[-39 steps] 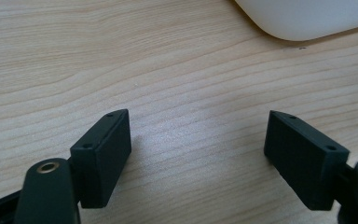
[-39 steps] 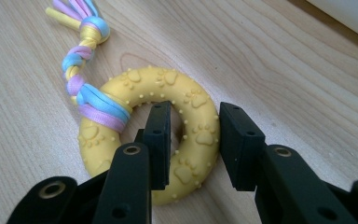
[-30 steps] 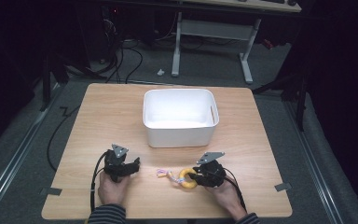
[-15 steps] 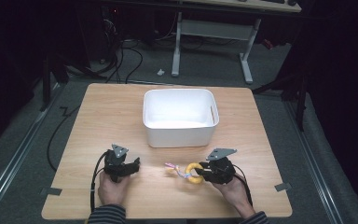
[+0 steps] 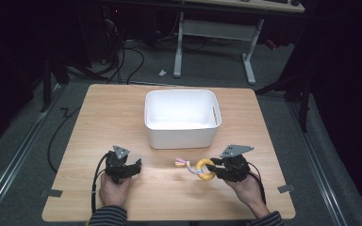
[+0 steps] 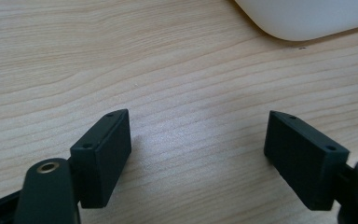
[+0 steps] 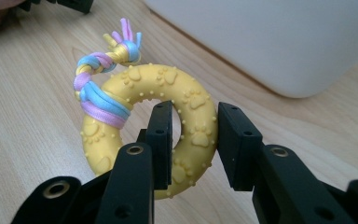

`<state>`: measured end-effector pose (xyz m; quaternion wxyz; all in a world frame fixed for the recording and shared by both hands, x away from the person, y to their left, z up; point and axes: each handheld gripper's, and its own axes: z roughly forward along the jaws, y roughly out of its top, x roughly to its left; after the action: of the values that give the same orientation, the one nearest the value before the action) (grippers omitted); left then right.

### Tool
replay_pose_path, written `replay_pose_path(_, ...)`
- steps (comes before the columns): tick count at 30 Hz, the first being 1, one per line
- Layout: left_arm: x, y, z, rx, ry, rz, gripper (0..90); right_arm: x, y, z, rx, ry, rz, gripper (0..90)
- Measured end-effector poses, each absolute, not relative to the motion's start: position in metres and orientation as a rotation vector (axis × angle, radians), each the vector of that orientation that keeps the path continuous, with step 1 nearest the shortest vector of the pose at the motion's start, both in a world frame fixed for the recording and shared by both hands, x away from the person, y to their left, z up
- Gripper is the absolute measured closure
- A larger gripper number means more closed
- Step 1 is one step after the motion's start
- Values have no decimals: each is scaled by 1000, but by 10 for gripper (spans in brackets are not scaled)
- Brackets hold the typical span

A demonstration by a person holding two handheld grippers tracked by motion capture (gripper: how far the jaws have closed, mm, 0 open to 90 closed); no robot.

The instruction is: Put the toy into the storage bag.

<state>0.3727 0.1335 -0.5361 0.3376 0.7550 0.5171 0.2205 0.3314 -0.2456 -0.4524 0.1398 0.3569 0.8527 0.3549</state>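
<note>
Left gripper: jaws apart, empty, low over table; ring toy: clamped by right gripper, just before white bin; grasp done, placing in bin probably left

Over the last second the right hand-held gripper has swung off toward three o'clock along the near edge of the bench, taking the yellow ring toy with it. The toy, one jaw through its hole and the other outside its rim, has tipped up off the wood, and its braided pink, blue and yellow tail now trails toward nine o'clock.
</note>
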Motion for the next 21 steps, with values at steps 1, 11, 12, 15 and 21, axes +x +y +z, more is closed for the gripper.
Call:
replay_pose_path(1, 373, 134, -536, 1968, 1347, 574, 233, 331, -248, -449, 1027, 2459, 1026, 678)
replay_pose_path(11, 373, 134, -536, 1968, 1346, 573, 232, 337, -265, -412, 988, 2432, 1050, 678)
replay_pose_path(12, 373, 134, -536, 1968, 1346, 573, 231, 337, -266, -408, 986, 2430, 1048, 678)
replay_pose_path(15, 373, 134, -536, 1968, 1346, 573, 232, 341, -269, -396, 972, 2420, 1065, 678)
replay_pose_path(21, 373, 134, -536, 1968, 1345, 573, 232, 349, -276, -373, 977, 2392, 1086, 678)
